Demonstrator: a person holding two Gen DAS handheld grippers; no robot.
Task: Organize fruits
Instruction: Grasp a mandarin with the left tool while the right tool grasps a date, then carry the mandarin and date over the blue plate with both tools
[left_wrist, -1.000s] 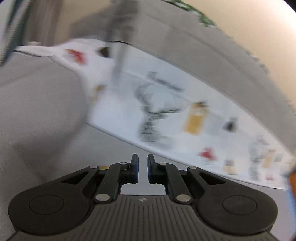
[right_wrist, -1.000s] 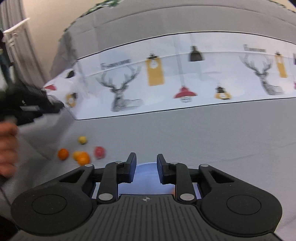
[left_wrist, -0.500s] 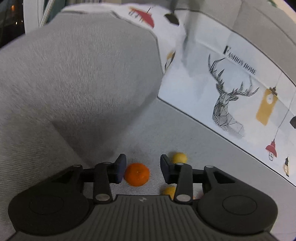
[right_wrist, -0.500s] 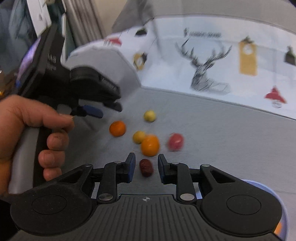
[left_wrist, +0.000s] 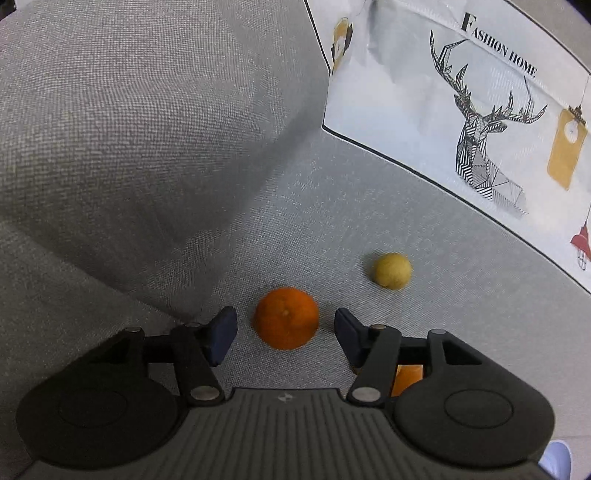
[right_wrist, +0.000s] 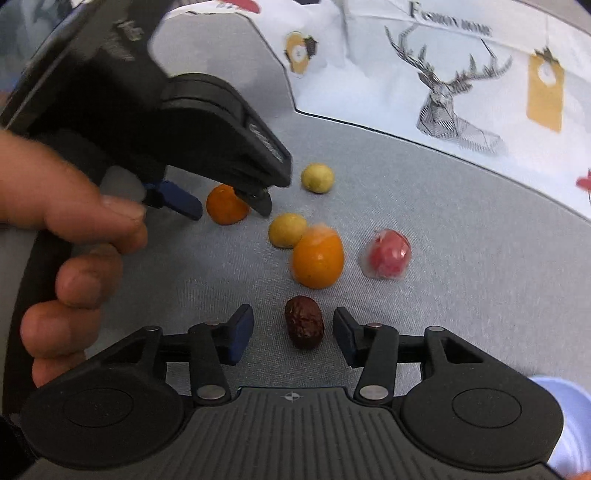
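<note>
Fruits lie loose on grey sofa seat (right_wrist: 461, 229), none seen in a container. Small mandarin (left_wrist: 287, 318) sits on fabric between fingers of left gripper (left_wrist: 282, 334); jaws opening, gap each side, pads not touching it. Same seen from right wrist cam: left gripper (right_wrist: 229, 205) straddles the mandarin (right_wrist: 226, 205), person's hand (right_wrist: 70, 254) on its handle. Brown date (right_wrist: 304, 322) lies between fingers of right gripper (right_wrist: 293, 332); jaws opening, no contact. Just beyond date: bigger orange (right_wrist: 318, 257) touching a yellow fruit (right_wrist: 286, 229); red wrapped fruit (right_wrist: 387, 254) near, to the right; 2nd yellow fruit (right_wrist: 317, 178) further back, apart. Pale blue bowl (right_wrist: 565, 424) at bottom-right edge, mostly cut off; contents can't tell. Deer-print cushion (right_wrist: 424, 66) along sofa back.
</note>
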